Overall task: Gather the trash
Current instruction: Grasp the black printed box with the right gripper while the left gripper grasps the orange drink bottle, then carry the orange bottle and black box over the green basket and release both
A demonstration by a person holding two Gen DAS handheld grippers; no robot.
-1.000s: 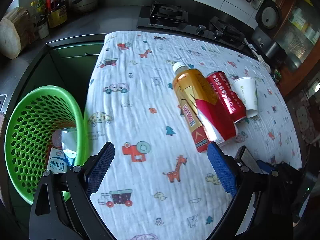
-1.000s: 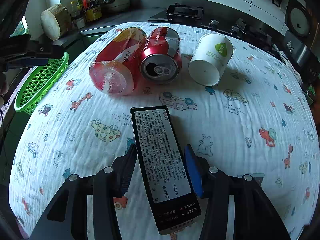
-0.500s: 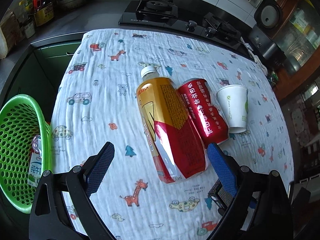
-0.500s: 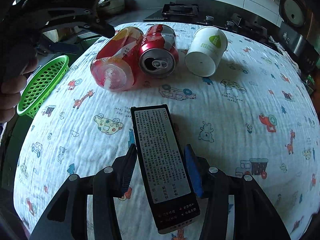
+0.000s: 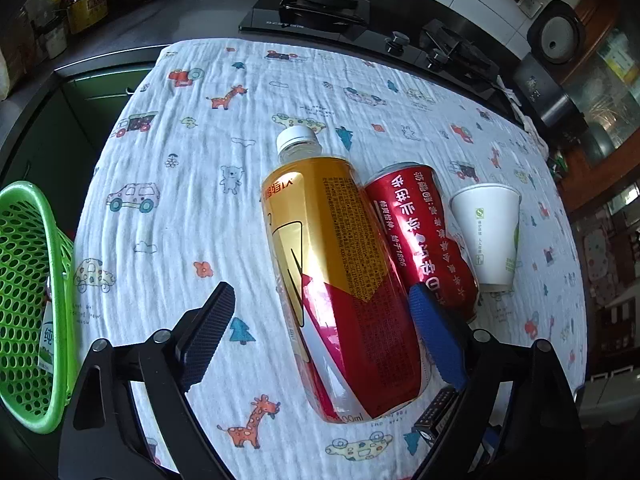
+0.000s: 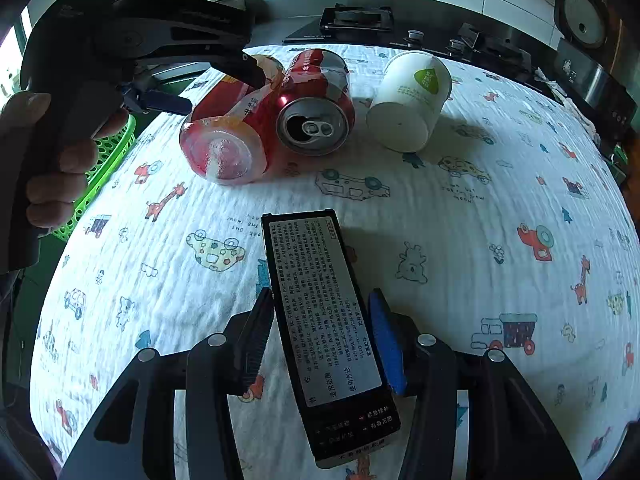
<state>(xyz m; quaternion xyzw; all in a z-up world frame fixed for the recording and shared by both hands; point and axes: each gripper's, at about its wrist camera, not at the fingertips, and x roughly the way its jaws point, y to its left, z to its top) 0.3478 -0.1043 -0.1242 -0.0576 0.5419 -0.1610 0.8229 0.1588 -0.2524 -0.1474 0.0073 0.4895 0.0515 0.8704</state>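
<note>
Fingers first: the left gripper (image 5: 320, 332) has its fingers spread either side of the big yellow-and-red plastic drink bottle (image 5: 340, 276), and they've just been narrowing, with the right-side pad right up against it and the other still clear. The right gripper (image 6: 320, 340) has its fingers clamped on a long black cardboard box with a white text label (image 6: 324, 320).

Everything sits on a counter under a white crinkly cloth printed with cartoon cars and giraffes (image 5: 192, 184); behind it there's a black gas hob (image 5: 320, 4) and white wall tiles.

Off the cloth's left edge is a green perforated plastic basket (image 5: 28, 300) with a milk carton (image 5: 47, 340) inside. The bottle lies on its side, touching a dented red soda can (image 5: 420, 240), and a white paper cup (image 5: 490, 236) lies just beside that.
</note>
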